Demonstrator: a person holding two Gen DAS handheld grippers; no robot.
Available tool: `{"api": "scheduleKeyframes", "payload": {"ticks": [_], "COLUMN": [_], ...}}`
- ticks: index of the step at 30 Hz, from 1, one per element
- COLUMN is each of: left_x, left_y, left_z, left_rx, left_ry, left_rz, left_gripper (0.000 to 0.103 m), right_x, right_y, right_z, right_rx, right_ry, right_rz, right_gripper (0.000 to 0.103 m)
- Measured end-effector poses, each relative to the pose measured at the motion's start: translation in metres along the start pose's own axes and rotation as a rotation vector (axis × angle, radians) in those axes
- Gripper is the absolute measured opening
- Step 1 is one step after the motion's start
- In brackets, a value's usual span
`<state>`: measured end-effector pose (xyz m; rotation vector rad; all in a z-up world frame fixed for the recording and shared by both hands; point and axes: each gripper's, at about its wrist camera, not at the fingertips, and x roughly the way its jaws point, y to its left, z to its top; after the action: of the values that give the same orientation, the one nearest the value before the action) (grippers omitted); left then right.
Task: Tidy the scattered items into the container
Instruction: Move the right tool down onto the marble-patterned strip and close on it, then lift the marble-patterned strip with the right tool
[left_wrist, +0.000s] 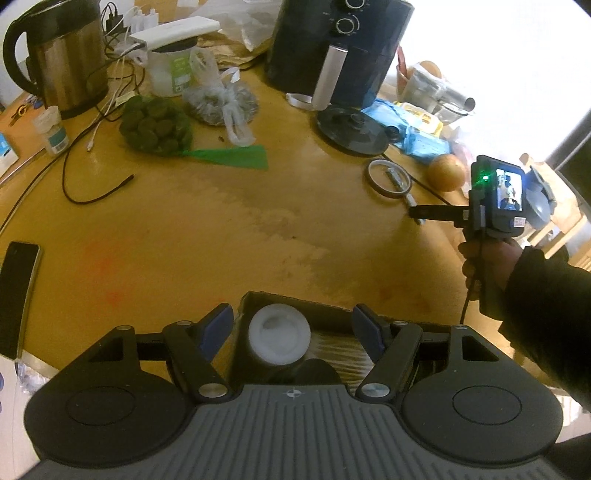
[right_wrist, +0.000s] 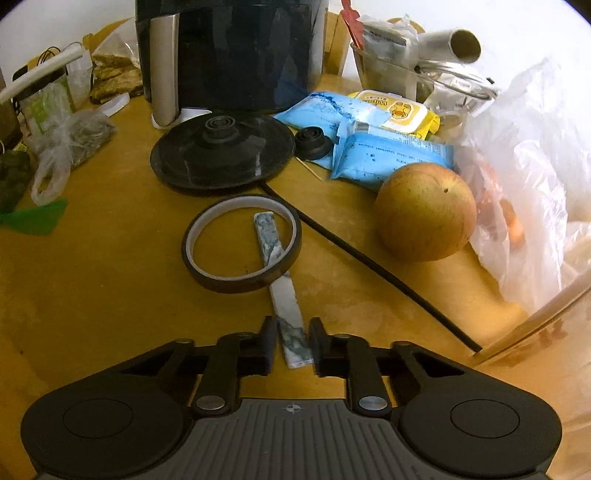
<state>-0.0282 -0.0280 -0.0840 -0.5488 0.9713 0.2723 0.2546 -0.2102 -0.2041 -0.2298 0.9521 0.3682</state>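
In the right wrist view my right gripper (right_wrist: 293, 341) is shut on the near end of a flat marbled stick (right_wrist: 283, 295) that lies on the wooden table (right_wrist: 110, 295). The stick's far end reaches inside a tape ring (right_wrist: 207, 275). The left wrist view shows that gripper (left_wrist: 413, 212) held by a hand at the right. My left gripper (left_wrist: 293, 330) is open and hangs over a cardboard box (left_wrist: 332, 308) at the table's near edge. A white round jar (left_wrist: 279, 339) sits in the box between the blue pads, and neither pad touches it.
A round fruit (right_wrist: 424, 212), blue wipes packs (right_wrist: 391, 155), a kettle base (right_wrist: 221, 151) with its black cable (right_wrist: 369, 258) and a plastic bag (right_wrist: 524, 184) crowd the right. An air fryer (left_wrist: 340, 44), kettle (left_wrist: 62, 59), green bag (left_wrist: 155, 125) and phone (left_wrist: 16, 295) stand elsewhere.
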Motion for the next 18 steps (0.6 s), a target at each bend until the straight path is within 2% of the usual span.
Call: {"api": "scheduleKeyframes", "payload": {"ticks": [8, 18], "left_x": [0.002, 0.007], "left_y": [-0.004, -0.014], "left_z": [0.002, 0.009], "left_rx": [0.03, 0.08], "left_ry": [0.002, 0.005], "left_rz": [-0.014, -0.051], "left_gripper": [0.071, 0.071], "right_x": [-0.014, -0.044], "right_y": [-0.001, -0.002], "right_z": [-0.013, -0.05], "right_rx": [0.054, 0.072], "right_ry": [0.046, 0.093], "right_rz": [0.017, 0.059], "right_gripper": [0.017, 0.017]}}
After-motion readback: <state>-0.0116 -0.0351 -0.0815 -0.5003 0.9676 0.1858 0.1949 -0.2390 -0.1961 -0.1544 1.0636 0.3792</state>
